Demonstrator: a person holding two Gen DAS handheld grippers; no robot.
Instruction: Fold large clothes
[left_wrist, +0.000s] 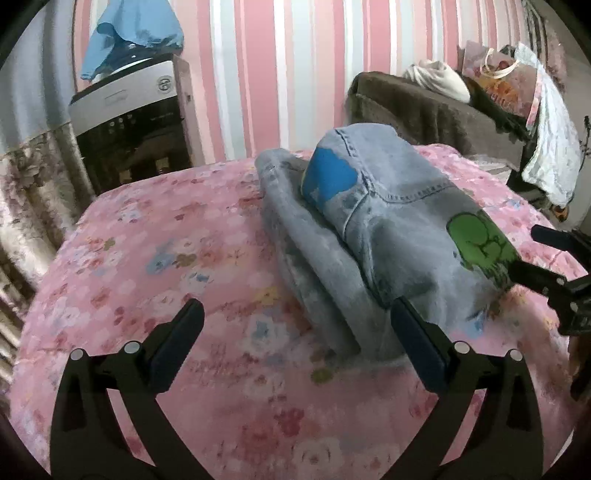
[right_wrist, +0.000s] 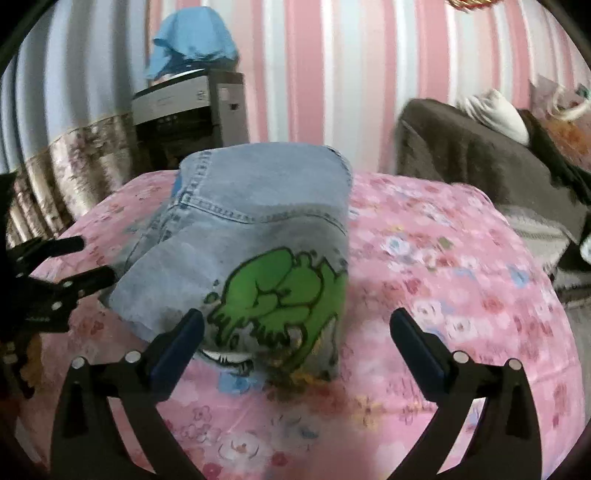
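Light blue jeans (left_wrist: 388, 221) lie folded in a thick bundle on the pink flowered bedspread (left_wrist: 166, 240). They carry a green cartoon print (left_wrist: 476, 236) and a blue patch (left_wrist: 328, 177). My left gripper (left_wrist: 295, 314) is open at the near left end of the bundle, its right finger (left_wrist: 410, 325) beside the denim and nothing gripped. My right gripper (right_wrist: 295, 321) is open too, its jaws either side of the near end with the green print (right_wrist: 280, 295) on the jeans (right_wrist: 258, 192), pads apart from the cloth. Each gripper shows at the edge of the other's view: right gripper (left_wrist: 532, 251), left gripper (right_wrist: 92, 258).
Behind the bed is a pink and white striped wall. A silver and black appliance (left_wrist: 125, 110) with a blue cloth (left_wrist: 129, 33) on top stands at the back left. A brown armchair (left_wrist: 424, 107) with a white cushion and bags stands at the back right. Bedspread (right_wrist: 461, 277) lies bare around the jeans.
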